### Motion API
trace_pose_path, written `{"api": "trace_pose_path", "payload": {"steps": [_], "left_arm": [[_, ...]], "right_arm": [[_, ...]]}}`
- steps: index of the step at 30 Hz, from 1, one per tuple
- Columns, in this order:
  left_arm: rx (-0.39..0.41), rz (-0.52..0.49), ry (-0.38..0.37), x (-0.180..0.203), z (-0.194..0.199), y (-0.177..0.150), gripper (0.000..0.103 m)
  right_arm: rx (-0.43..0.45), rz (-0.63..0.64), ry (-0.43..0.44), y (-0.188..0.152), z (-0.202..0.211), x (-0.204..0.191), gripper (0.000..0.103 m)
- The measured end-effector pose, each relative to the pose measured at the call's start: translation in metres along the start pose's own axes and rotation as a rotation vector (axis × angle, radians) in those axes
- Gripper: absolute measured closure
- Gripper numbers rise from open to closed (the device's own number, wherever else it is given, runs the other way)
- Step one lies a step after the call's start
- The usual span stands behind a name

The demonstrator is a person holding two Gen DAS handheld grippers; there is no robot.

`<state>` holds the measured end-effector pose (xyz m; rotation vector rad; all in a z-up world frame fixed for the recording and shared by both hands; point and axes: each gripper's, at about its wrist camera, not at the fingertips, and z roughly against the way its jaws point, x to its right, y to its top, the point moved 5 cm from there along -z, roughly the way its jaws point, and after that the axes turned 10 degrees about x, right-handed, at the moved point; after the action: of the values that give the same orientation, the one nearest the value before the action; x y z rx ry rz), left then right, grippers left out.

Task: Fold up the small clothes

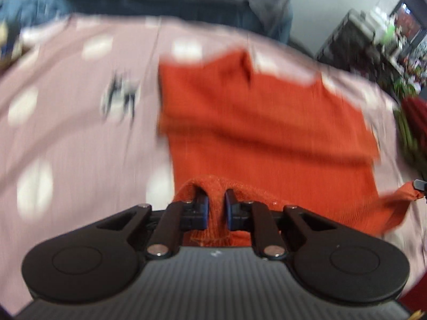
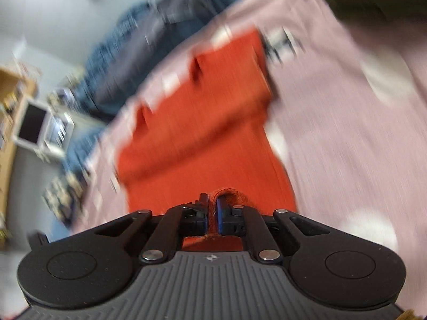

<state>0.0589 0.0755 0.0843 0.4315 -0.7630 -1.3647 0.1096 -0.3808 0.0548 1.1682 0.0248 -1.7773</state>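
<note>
An orange knitted garment (image 1: 256, 117) lies spread on a pink sheet with white dots (image 1: 66, 122); its far part is folded over. My left gripper (image 1: 216, 202) is shut on a bunched near edge of the orange garment. At the right edge of the left wrist view, the other gripper's tip (image 1: 420, 186) pinches another corner. In the right wrist view my right gripper (image 2: 212, 205) is shut on the near edge of the orange garment (image 2: 202, 122), which stretches away over the pink sheet (image 2: 347, 122). Both views are motion-blurred.
Blue and grey clothes (image 1: 173, 0) lie heaped beyond the sheet's far edge, also in the right wrist view (image 2: 138, 61). A dark shelf with clutter (image 1: 373, 42) stands at the far right. A white monitor (image 2: 34, 125) sits by a wooden unit at the left.
</note>
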Motion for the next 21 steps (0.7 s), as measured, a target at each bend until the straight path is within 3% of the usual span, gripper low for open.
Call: {"api": "trace_pose_path", "payload": {"steps": [3,7,11,15,18,19,21], "left_arm": [[0.088,-0.021,-0.004,0.01,-0.041,0.054,0.091],[0.118,-0.059,0.009,0.018,-0.098,0.109,0.091],[0.097,-0.04,0.031,0.018,-0.155,0.144,0.091],[0.013,0.02,0.065,0.006,-0.202,0.147,0.089],[0.014,0.078,0.124,-0.006,-0.217,0.15,0.076],[0.028,0.078,0.162,-0.012,-0.217,0.152,0.062],[0.078,0.061,0.219,-0.021,-0.211,0.158,0.041]], "right_arm": [[0.081,-0.016,0.045,0.052,-0.029,-0.005,0.092],[0.13,-0.004,0.037,0.107,-0.079,-0.007,0.092],[0.159,-0.016,-0.005,0.142,-0.121,-0.001,0.095],[0.133,0.02,-0.084,0.149,-0.145,0.006,0.095],[0.13,0.033,-0.135,0.148,-0.155,0.012,0.091],[0.133,0.046,-0.135,0.149,-0.155,0.012,0.088],[0.175,0.127,-0.169,0.152,-0.154,0.007,0.064]]}}
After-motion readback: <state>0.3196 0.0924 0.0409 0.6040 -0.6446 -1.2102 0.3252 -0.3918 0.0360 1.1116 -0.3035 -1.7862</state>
